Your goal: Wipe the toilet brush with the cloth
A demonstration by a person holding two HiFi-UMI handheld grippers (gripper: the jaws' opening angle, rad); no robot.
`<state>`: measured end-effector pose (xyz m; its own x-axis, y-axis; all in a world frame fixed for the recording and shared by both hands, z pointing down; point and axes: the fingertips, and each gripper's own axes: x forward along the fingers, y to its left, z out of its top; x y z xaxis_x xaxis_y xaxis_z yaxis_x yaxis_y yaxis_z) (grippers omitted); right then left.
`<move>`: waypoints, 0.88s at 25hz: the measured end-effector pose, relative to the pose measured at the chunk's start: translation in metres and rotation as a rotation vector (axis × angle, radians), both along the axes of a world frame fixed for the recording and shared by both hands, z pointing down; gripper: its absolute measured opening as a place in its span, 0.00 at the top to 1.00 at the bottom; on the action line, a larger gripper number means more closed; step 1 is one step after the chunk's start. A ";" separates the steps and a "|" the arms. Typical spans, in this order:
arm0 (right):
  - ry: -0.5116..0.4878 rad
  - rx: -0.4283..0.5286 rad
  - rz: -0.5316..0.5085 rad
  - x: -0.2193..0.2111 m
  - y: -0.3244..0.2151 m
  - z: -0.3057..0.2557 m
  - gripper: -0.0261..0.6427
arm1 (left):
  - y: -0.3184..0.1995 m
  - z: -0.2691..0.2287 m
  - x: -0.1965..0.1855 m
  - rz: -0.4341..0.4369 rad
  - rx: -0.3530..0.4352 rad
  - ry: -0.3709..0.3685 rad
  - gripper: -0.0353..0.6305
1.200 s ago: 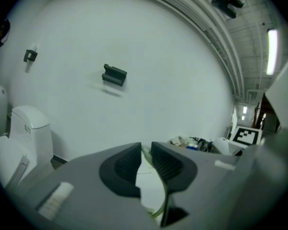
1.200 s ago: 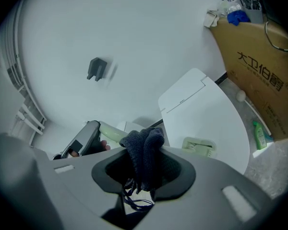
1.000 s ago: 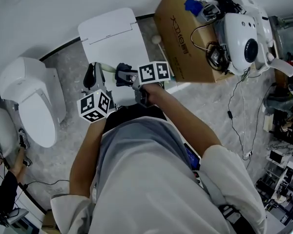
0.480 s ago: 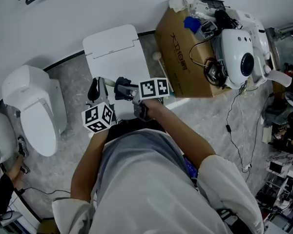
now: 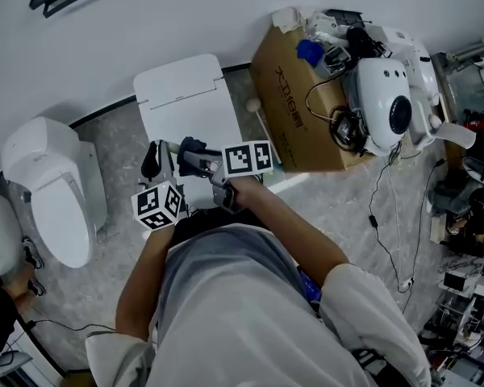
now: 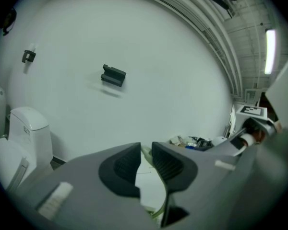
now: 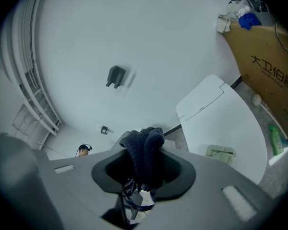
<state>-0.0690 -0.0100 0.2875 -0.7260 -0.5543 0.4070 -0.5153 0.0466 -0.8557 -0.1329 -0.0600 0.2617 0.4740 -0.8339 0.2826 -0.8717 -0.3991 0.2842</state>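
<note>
1. The pale green, thin-handled toilet brush point(image 6: 145, 151) is held over the near edge of the white, flat-lidded toilet point(image 5: 185, 103). Only a short stretch of handle point(image 5: 171, 146) shows in the head view, and the bristle end cannot be made out.
2. The left tongs point(image 6: 144, 162) are closed on that handle, their black ribbed pads nearly together with the handle in the narrow slit between them. Seen from above, these tongs point(image 5: 151, 158) sit at the toilet's near left corner.
3. The dark blue, bunched knitted cloth point(image 7: 144, 150) is pinched in the closed right tongs point(image 7: 143, 169) and sticks up past the pads. In the head view, the cloth point(image 5: 190, 148) lies just right of the handle, over the toilet's near edge.
4. A brown cardboard box point(image 5: 294, 87) stands right of the toilet.
5. A rounded white toilet point(image 5: 52, 184) stands well to its left.
6. The white wall point(image 5: 185, 14) rises behind it.
</note>
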 end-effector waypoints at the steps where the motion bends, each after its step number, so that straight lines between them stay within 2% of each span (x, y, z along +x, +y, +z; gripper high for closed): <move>1: -0.003 0.005 0.001 0.000 0.000 -0.001 0.79 | 0.001 -0.001 0.000 0.007 -0.002 -0.001 0.95; 9: 0.013 0.052 -0.015 0.011 0.010 -0.004 0.79 | 0.011 -0.004 0.001 0.062 -0.044 0.023 0.95; 14: 0.032 0.092 0.021 0.026 0.012 -0.010 0.79 | 0.022 -0.016 0.002 0.085 -0.026 0.036 0.95; 22: 0.176 0.202 -0.006 0.046 0.028 -0.027 0.79 | 0.033 -0.054 -0.027 0.058 -0.001 0.032 0.95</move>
